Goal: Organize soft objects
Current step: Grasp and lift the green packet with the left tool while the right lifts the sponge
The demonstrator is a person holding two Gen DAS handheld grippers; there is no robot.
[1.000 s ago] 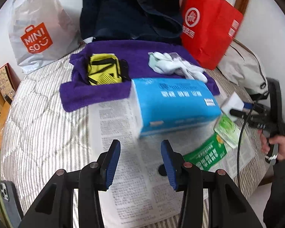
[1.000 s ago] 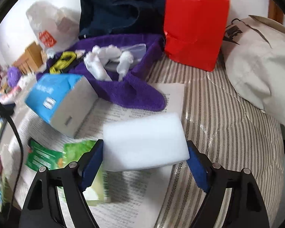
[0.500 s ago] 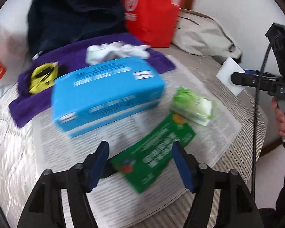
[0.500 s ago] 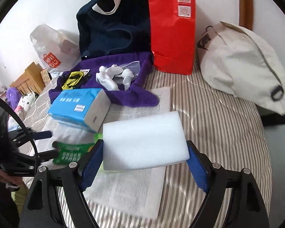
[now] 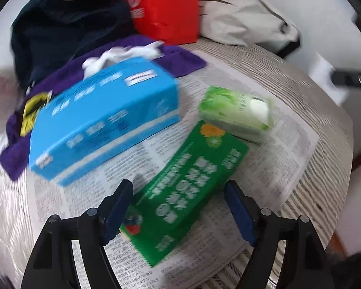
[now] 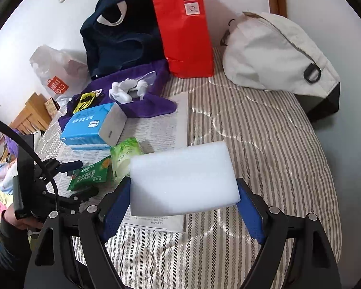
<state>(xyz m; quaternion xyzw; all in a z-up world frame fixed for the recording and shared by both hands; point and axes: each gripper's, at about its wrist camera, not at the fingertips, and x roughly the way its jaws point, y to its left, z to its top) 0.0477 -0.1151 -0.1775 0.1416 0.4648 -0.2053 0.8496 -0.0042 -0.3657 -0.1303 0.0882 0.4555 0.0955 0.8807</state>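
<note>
My right gripper (image 6: 183,183) is shut on a white foam block (image 6: 183,178) and holds it above the striped bed cover. My left gripper (image 5: 178,187) is open, its jaws wide on either side of a flat green packet (image 5: 192,180) lying on the newspaper (image 5: 276,156); the pads do not press it. A blue tissue box (image 5: 103,120) sits left of the packet, and a light green wipes pack (image 5: 235,113) lies just behind it. Further back, white socks (image 5: 122,55) and a yellow-black item (image 5: 33,110) rest on a purple towel (image 5: 180,57).
Against the wall stand a red paper bag (image 6: 183,29), a navy bag (image 6: 118,38), a beige bag (image 6: 276,55) and a white plastic bag (image 6: 57,72). The striped bed cover (image 6: 264,144) lies bare on the right. A person's hand (image 6: 14,219) holds the left gripper.
My left gripper swung right, from in front of the blue box to around the green packet, and its jaws widened. My right gripper rose and drew back, still holding the foam block.
</note>
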